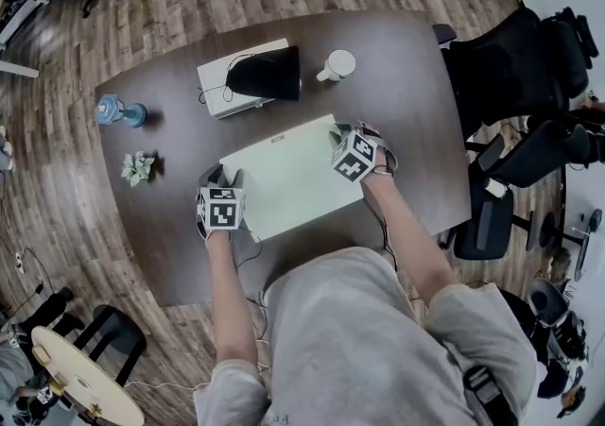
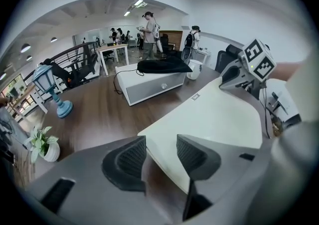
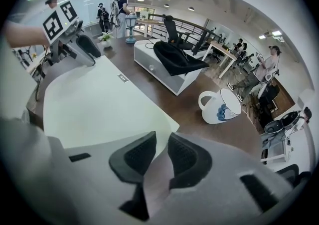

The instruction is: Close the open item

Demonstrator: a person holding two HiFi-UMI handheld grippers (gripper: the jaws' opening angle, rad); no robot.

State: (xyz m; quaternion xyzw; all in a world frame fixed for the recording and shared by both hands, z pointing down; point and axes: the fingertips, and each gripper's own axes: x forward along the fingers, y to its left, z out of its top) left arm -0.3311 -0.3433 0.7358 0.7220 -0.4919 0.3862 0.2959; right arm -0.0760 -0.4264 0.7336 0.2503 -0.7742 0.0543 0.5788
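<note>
A white laptop (image 1: 284, 178) (image 2: 219, 114) (image 3: 94, 104) lies flat on the dark table (image 1: 397, 103), its lid down. My left gripper (image 1: 219, 178) (image 2: 160, 156) is at the laptop's near left corner. Its jaws stand apart, that corner reaches between them, and the left pad is clear of it. My right gripper (image 1: 337, 135) (image 3: 162, 156) is at the far right corner. Its jaws are close together, with the tip of that corner between the pads and touching both. Each gripper shows across the lid in the other's view.
Behind the laptop a white box (image 1: 227, 93) carries a black bag (image 1: 267, 73), with a white mug (image 1: 337, 65) to its right. A blue lantern (image 1: 120, 112) and a small potted plant (image 1: 138, 167) stand at the table's left. Black office chairs (image 1: 510, 65) crowd the right side.
</note>
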